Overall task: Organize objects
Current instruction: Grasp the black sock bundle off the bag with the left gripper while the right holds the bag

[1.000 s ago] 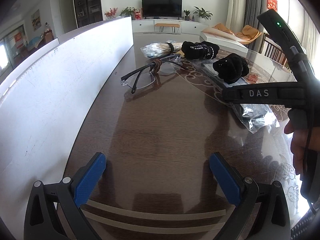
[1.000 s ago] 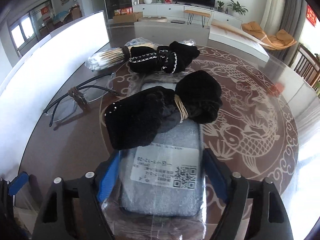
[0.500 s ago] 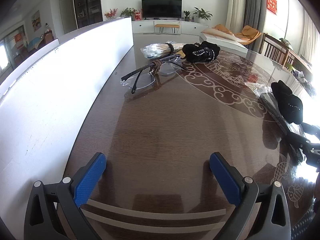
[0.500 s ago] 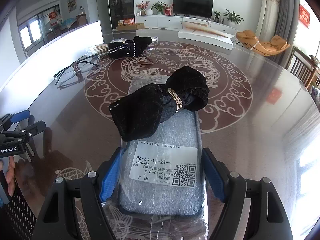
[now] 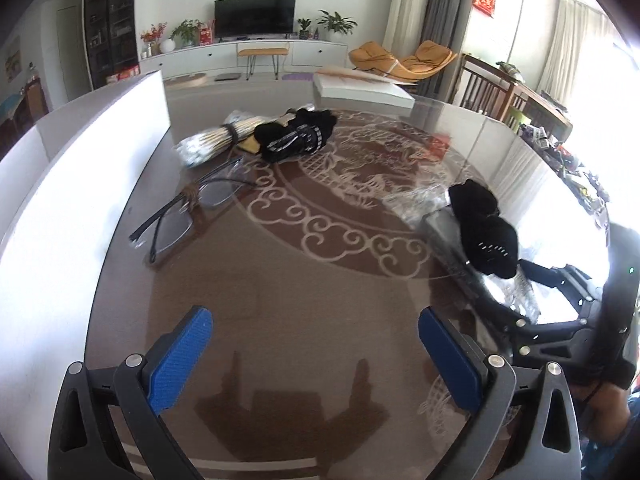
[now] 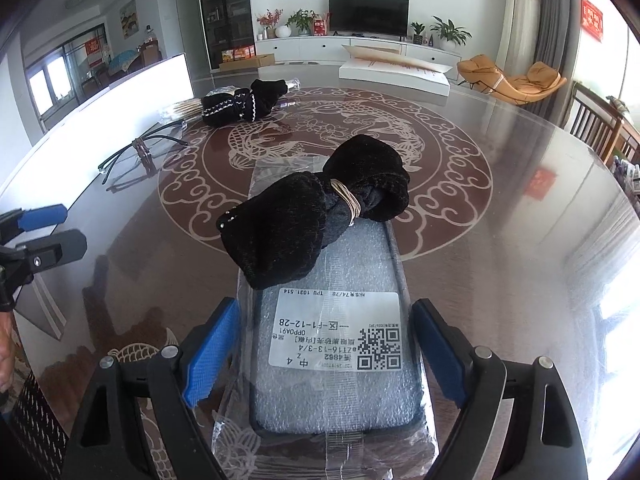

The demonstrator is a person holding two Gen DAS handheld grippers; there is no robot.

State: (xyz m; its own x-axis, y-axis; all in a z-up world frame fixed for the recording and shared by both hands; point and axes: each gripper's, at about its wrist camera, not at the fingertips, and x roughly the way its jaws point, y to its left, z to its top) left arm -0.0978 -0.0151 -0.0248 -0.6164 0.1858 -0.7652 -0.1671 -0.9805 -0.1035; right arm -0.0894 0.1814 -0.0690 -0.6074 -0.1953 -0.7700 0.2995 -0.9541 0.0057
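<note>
Carried clear of the glasses (image 6: 140, 152): bagged case (image 6: 336, 344) clamped in right gripper (image 6: 320, 344), loose sock bundle (image 6: 316, 208) liable to slide off if tilted; left gripper (image 5: 316, 356) spread wide, holding nothing.

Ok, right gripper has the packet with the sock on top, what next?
Probably lower it level onto the table before opening: the right gripper clamps the packet at its near end, and the sock bundle rests on top, so tilting could shed it.

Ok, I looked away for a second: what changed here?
The right gripper, clamped on the wrapped phone case with the black sock bundle riding on top, carried both back from the far cluster. The left gripper stayed open and empty; glasses, swabs and second sock bundle did not move.
</note>
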